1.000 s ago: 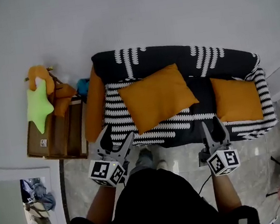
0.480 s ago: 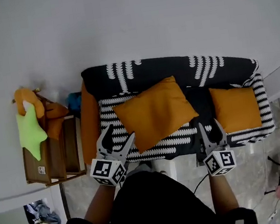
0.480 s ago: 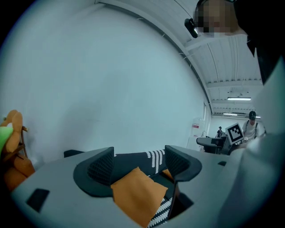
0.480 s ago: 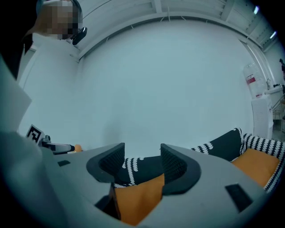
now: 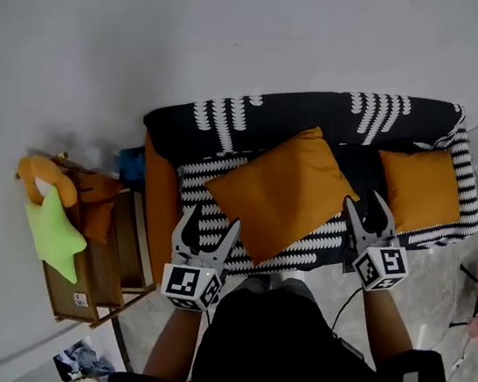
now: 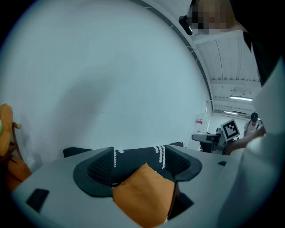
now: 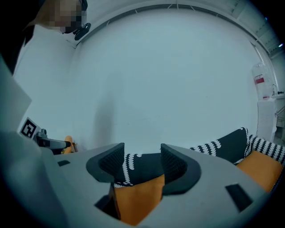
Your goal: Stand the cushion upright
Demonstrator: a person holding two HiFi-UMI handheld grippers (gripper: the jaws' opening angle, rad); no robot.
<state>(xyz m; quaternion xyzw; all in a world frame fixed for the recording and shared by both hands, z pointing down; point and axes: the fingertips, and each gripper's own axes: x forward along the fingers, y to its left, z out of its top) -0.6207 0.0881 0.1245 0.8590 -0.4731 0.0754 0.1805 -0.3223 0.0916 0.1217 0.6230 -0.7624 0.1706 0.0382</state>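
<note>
Head view shows a black and white patterned sofa (image 5: 298,111) against a plain wall. The cushion (image 5: 283,193), large and orange, lies flat on the seat. It is turned diagonally, with its far corner against the backrest and its near corner close to the front edge of the seat. A smaller cushion (image 5: 421,186) lies at the right end of the sofa, apart from the large one.

The left gripper (image 5: 209,225) and the right gripper (image 5: 366,205) are both at the front edge of the seat, one at each side of the near corner. In the left gripper view the fingers (image 6: 100,171) are spread wide. The orange fabric (image 6: 144,196) appears in the gap, but the pads do not press on it. In the right gripper view the fingers (image 7: 111,164) are about half apart, and again the fabric (image 7: 138,196) shows between them without being pinched.

The step in hand seems to be the approach for a two-sided grip. To do it well, each gripper should probably go deeper along a side edge and not take only the thin corner, because the soft filling may slip out. Both should then close together, lift the near part, and turn the cushion until one straight edge sits on the seat and its back leans on the backrest. An uneven lift would likely make it sag or fall forward.
</note>
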